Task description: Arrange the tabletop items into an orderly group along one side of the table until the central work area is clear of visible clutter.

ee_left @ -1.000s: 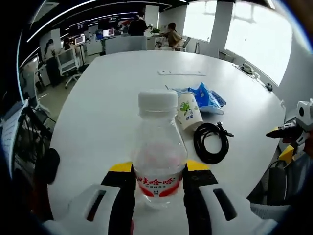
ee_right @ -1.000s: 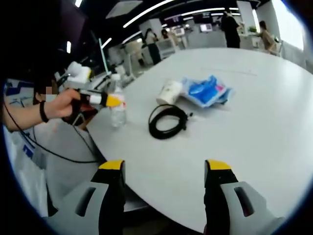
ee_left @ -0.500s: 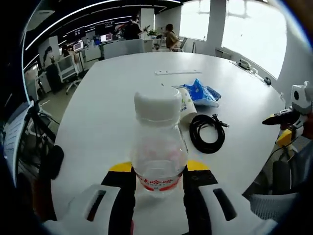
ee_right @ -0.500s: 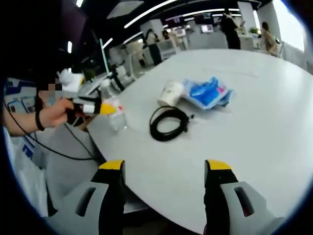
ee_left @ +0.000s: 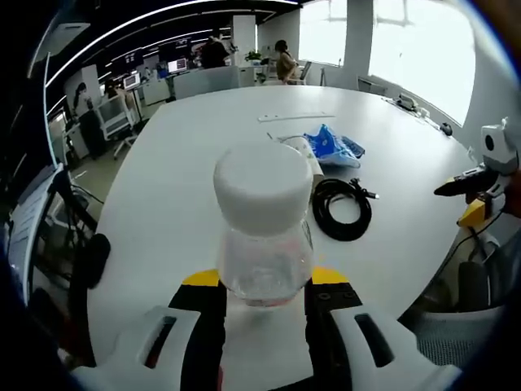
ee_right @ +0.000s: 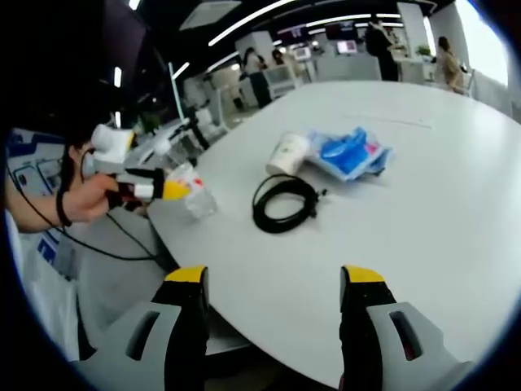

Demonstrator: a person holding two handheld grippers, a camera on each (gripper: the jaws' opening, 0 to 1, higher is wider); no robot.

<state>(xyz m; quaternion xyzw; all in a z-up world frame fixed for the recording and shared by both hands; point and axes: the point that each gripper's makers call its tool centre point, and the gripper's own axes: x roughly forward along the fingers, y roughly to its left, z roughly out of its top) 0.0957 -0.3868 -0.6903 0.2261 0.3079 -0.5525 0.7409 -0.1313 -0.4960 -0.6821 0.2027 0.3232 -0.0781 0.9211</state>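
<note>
Light, thin-walled bottle (ee_left: pixel 264 236) pinched low in left gripper (ee_left: pixel 264 305): squeeze gently at body; right gripper (ee_right: pixel 274 281) spread, empty.

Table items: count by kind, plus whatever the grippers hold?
Water bottle, held in the left gripper: 1
Paper cup, lying on its side: 1
Black cable coil: 1
Blue plastic bag: 1
Flat white strip at the far side of the table: 1
Total: 5
The right gripper is open, holding nothing.

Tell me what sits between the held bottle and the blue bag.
In the right gripper view, the paper cup and coiled black cable lie between the bottle and blue bag.
</note>
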